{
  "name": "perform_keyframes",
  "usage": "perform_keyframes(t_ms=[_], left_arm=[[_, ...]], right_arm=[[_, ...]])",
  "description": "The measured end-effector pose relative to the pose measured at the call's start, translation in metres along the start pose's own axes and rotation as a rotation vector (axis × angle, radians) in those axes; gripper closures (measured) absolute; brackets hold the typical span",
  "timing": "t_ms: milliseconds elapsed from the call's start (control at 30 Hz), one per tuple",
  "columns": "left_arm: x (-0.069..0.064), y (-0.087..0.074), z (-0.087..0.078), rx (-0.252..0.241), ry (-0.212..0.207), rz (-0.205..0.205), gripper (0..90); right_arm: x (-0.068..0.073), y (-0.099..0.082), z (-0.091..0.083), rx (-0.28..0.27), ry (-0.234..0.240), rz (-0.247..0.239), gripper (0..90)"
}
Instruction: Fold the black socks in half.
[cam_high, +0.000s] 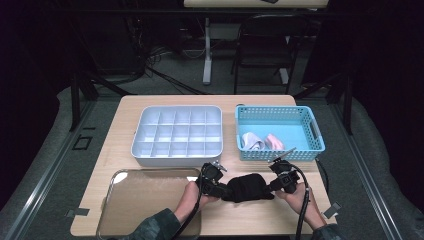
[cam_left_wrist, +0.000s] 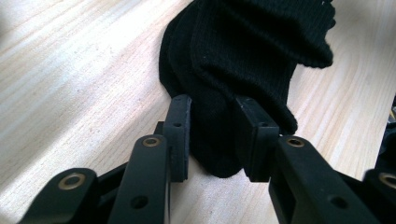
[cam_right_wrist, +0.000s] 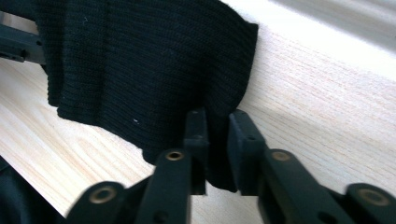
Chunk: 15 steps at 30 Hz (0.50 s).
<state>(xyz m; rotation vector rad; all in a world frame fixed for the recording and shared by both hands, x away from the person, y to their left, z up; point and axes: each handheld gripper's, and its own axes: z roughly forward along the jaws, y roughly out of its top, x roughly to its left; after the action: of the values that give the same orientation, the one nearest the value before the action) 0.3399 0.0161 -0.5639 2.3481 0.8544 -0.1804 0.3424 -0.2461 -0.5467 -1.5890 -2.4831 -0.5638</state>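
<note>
A black knitted sock (cam_high: 247, 186) lies bunched on the wooden table (cam_high: 125, 150) near its front edge, between my two hands. My left gripper (cam_high: 226, 190) comes in from the left and is shut on the sock's rounded end (cam_left_wrist: 219, 154), which fills the gap between its pads. My right gripper (cam_high: 272, 187) comes in from the right. It is shut on a lower corner of the sock's ribbed part (cam_right_wrist: 140, 60), a thin fold of fabric pinched between its near-closed jaws (cam_right_wrist: 217, 140). The sock rests on the table between the two grips.
A grey tray (cam_high: 177, 159) of several empty compartments stands behind my left hand. A blue perforated basket (cam_high: 280, 154) at the back right holds a white cloth item (cam_high: 251, 141) and a pink one (cam_high: 274, 141). A shallow clear tray (cam_high: 115, 200) lies at the front left.
</note>
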Motion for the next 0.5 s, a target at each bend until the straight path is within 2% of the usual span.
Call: perform_keyframes(t_ms=[100, 167, 233, 400, 433, 467, 500], left_arm=[[0.000, 0.000, 0.000, 0.001, -0.002, 0.004, 71.7], [0.000, 0.000, 0.001, -0.002, -0.006, 0.002, 73.2], [0.000, -0.001, 0.001, -0.006, -0.011, 0.002, 74.4], [0.000, -0.001, 0.001, -0.012, -0.012, 0.002, 76.4], [0.001, -0.001, 0.001, -0.014, -0.014, 0.001, 76.6], [0.001, -0.001, 0.001, -0.015, -0.014, 0.000, 76.8], [0.001, -0.001, 0.001, -0.017, -0.015, -0.001, 77.0]], right_arm=[[0.001, 0.000, -0.001, -0.004, -0.008, -0.006, 84.8], [0.001, 0.000, -0.002, -0.002, -0.010, -0.008, 85.4], [0.002, -0.001, -0.003, -0.026, -0.009, 0.004, 85.7], [0.003, 0.000, -0.011, -0.035, -0.013, -0.017, 86.2], [0.006, -0.002, -0.009, -0.089, -0.004, 0.020, 86.2], [0.006, -0.001, -0.012, -0.066, -0.013, 0.001, 86.2], [0.006, -0.001, -0.012, -0.071, -0.005, -0.002, 86.3]])
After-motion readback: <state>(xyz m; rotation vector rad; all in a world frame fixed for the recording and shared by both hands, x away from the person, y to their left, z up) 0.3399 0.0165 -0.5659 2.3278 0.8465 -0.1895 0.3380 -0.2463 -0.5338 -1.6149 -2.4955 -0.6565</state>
